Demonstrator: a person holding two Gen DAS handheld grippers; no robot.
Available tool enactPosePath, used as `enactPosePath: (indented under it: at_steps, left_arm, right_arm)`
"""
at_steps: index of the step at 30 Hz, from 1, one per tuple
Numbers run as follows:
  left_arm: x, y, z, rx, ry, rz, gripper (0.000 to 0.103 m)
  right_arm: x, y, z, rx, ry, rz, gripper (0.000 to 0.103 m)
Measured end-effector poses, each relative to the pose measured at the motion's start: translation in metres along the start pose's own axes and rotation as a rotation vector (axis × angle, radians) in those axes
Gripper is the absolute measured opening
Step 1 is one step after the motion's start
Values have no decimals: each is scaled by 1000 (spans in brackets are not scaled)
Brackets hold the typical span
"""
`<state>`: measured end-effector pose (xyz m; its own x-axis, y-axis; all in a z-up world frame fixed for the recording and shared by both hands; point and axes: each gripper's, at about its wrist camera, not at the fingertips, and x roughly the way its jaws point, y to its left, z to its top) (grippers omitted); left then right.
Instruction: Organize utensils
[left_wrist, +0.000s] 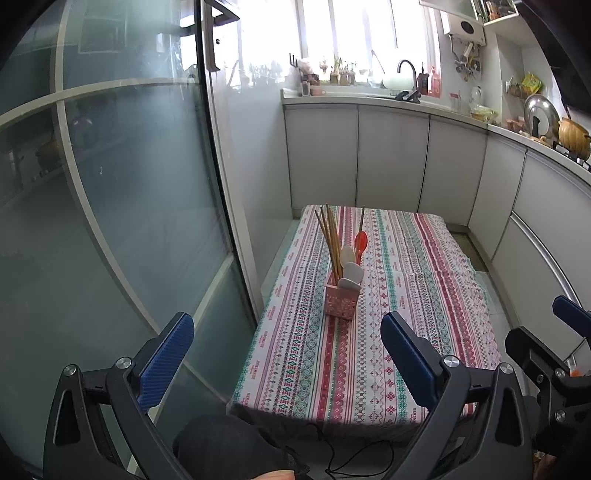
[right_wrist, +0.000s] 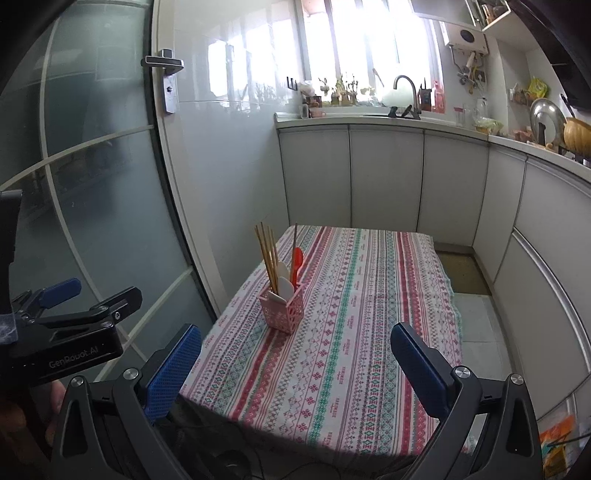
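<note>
- The pink holder (left_wrist: 341, 300) stands upright on the patterned tablecloth (left_wrist: 406, 295), toward the left half of the table, at about 12 o'clock from the left gripper (left_wrist: 288, 354) and about 11 o'clock from the right gripper (right_wrist: 295, 367).
- Inside it stand the wooden chopsticks (left_wrist: 328, 240), three white spoons (left_wrist: 351, 273) and one red spoon (left_wrist: 361, 242); a thin stick at the back I cannot identify.
- No loose utensil shows on the cloth in either view.
- The left gripper's jaws are spread wide with nothing between them; it hangs at the near edge of the table, well apart from the holder.
- The right gripper is likewise spread wide and empty, also well short of the holder.
- My reading: the sorting step looks finished, with everything already gathered in the holder and both grippers clear.
- If anything remains, the next move calls for checking the cloth for strays, or straightening the leaning chopsticks without tipping the light holder.
</note>
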<state>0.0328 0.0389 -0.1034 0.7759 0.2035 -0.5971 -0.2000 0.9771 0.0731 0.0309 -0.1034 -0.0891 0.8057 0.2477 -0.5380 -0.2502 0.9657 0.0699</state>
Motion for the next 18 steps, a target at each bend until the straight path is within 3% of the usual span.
enactPosePath:
  at_steps: [18]
  left_arm:
    - [13,-4,1,17,32,0,102]
  right_arm:
    - [12,5,-1,-16,33,-23,103]
